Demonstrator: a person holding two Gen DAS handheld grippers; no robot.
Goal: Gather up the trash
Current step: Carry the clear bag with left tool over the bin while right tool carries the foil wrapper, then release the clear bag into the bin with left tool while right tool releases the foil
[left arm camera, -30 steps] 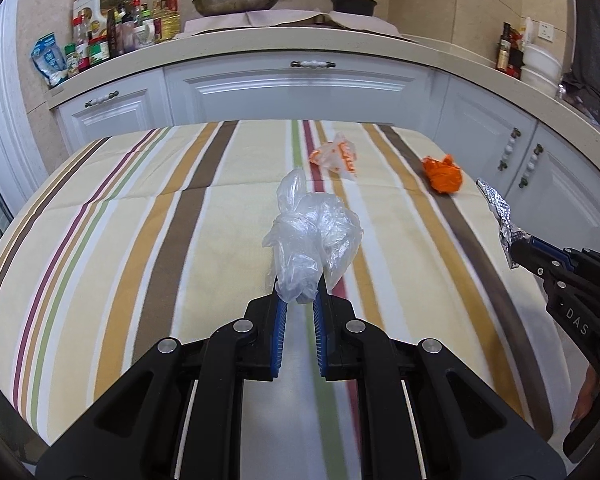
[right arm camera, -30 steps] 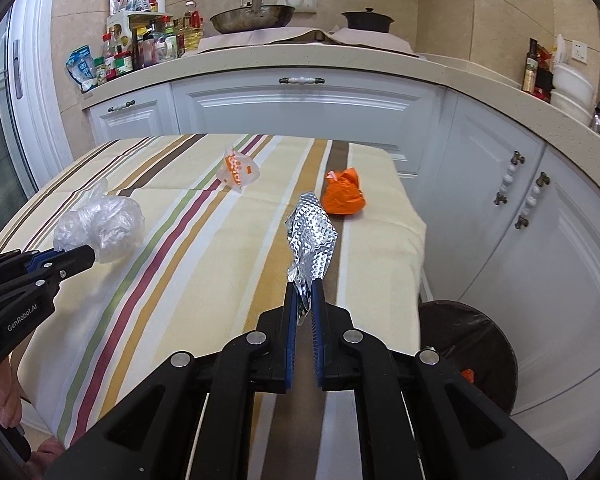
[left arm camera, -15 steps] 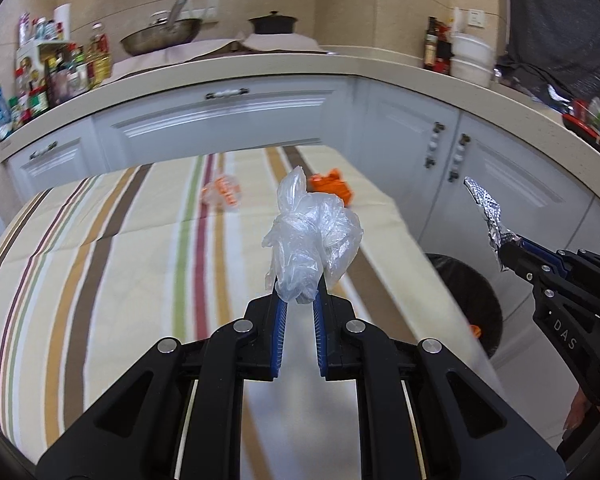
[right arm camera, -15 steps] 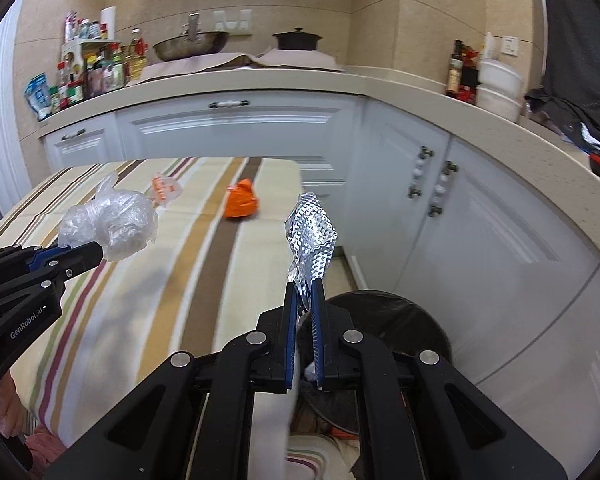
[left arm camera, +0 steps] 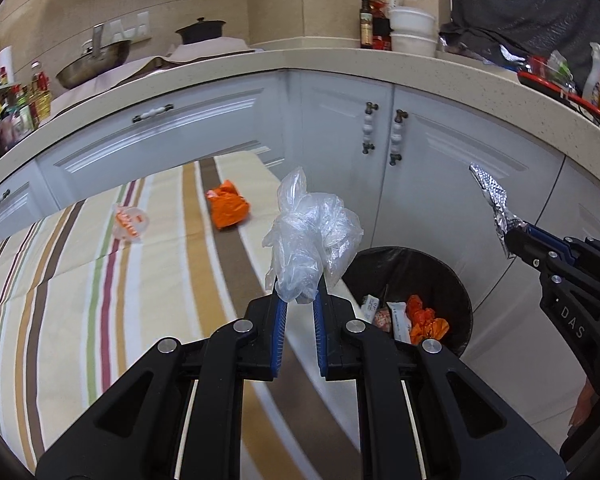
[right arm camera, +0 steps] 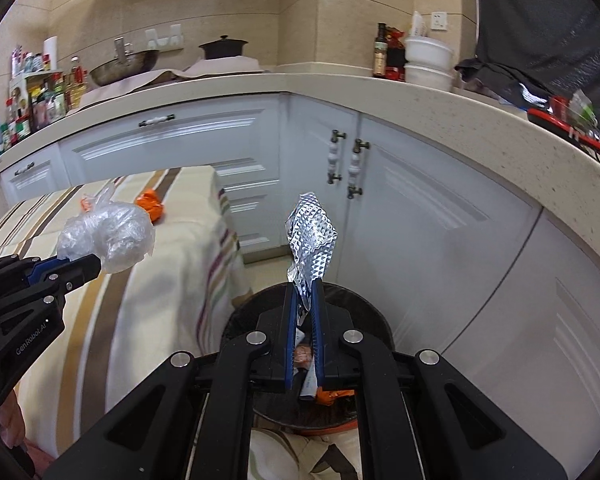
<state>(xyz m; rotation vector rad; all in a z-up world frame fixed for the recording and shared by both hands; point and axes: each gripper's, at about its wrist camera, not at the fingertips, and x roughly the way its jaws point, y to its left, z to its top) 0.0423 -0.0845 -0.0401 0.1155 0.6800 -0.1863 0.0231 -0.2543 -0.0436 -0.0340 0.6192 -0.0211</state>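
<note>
My left gripper (left arm camera: 300,300) is shut on a crumpled clear plastic bag (left arm camera: 312,236), held over the table's right edge beside the black trash bin (left arm camera: 452,280). My right gripper (right arm camera: 305,286) is shut on a silver foil wrapper (right arm camera: 312,236) and holds it above the bin (right arm camera: 364,304), which has wrappers inside. The right gripper also shows in the left wrist view (left arm camera: 518,240) with the foil (left arm camera: 494,200). The left gripper shows in the right wrist view (right arm camera: 88,266) with the bag (right arm camera: 112,238). An orange wrapper (left arm camera: 228,210) and a clear orange-printed wrapper (left arm camera: 130,224) lie on the striped tablecloth (left arm camera: 100,300).
White cabinets (left arm camera: 380,128) under a curved beige counter (left arm camera: 340,60) stand behind the bin. The counter carries a wok (left arm camera: 92,66), a black pot (left arm camera: 200,32), bottles (left arm camera: 366,20) and white bowls (left arm camera: 412,30). The bin stands on the floor between table and cabinets.
Both grippers have swung right from over the table to the bin, each keeping its trash. The right gripper now holds the foil over the bin opening.
</note>
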